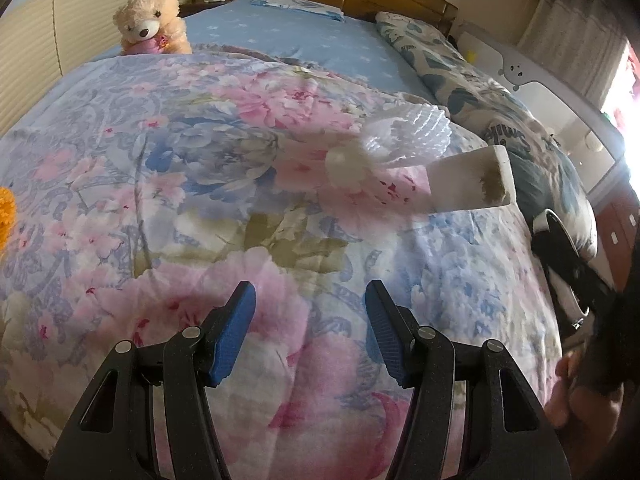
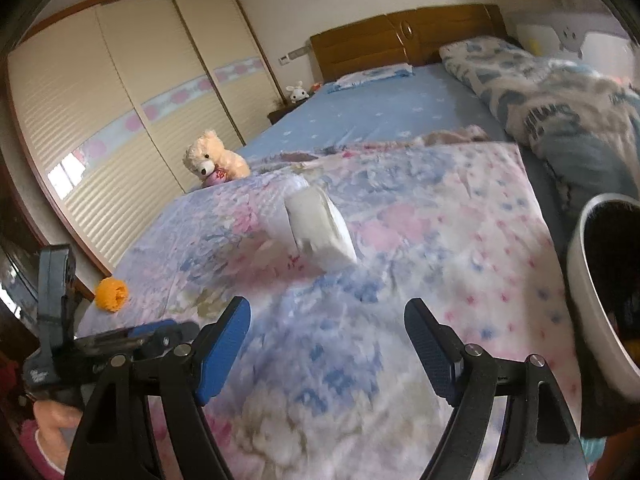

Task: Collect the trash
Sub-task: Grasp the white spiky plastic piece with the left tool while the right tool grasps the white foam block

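Both the left gripper [image 1: 310, 296] and right gripper [image 2: 326, 314] hung wide open, empty, above the floral quilt [image 1: 160, 184]. Ahead lay a white box [image 1: 468, 180] and foam fruit net [image 1: 416, 132], seemingly next for the bin [image 2: 592, 292].

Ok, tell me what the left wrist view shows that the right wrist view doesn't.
Only the left wrist view shows the crushed clear plastic bottle lying beside the white box. Only the right wrist view shows the wardrobe and the left gripper seen from outside. Both share the floral quilt, the teddy bear, the orange ball and the white bin.
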The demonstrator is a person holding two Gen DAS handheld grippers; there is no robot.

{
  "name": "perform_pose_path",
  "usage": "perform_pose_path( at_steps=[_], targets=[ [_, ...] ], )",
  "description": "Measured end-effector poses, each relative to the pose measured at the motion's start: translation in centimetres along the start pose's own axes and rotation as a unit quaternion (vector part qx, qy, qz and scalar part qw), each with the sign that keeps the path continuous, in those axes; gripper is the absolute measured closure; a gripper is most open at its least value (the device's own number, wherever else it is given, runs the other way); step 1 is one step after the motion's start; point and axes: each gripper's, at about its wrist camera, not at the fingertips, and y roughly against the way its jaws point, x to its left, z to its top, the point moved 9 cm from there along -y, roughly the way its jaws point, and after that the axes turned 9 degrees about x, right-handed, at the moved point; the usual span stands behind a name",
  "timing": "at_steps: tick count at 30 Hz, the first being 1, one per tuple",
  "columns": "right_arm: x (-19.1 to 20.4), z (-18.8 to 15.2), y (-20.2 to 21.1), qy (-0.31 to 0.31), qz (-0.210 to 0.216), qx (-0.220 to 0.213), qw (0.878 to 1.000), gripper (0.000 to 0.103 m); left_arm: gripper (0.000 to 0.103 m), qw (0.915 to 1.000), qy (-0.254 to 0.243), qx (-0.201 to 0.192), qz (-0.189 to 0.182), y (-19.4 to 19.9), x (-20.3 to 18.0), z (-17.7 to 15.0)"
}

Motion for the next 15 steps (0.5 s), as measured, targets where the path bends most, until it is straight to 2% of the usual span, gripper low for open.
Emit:
perform_pose_path(
  at_steps=[6,7,8,10,15],
  targets=[
    [0.7,3.0,-2.4,0.014,-0.004,-0.011,1.000,0.026,0.045,1.0000,-0.005,0.000,-0.003,-0.3,-0.8,1.2],
    [0.7,3.3,-2.9,0.015,-0.001,-0.009,1.000,0.035,0.045,1.0000,-0.009,-0.002,-0.003,-0.4,-1.1,1.6],
    [0.7,3.4,-3.3,0.015,0.000,-0.004,1.000,0.053,0.045,0.9999,-0.011,-0.003,-0.003,-0.4,-1.3,1.9],
    [0.1,3.4,-4.0,0.005,0.004,0.011,1.000,0.073,0.045,0.9998,-0.018,-0.004,-0.007,-0.6,-2.1,2.8],
    [-2.0,1.2,-2.2,-0.013,0.010,0.012,1.000,0.073,0.045,0.9992,-0.037,-0.008,-0.014,-1.3,-4.1,4.6]
  ],
)
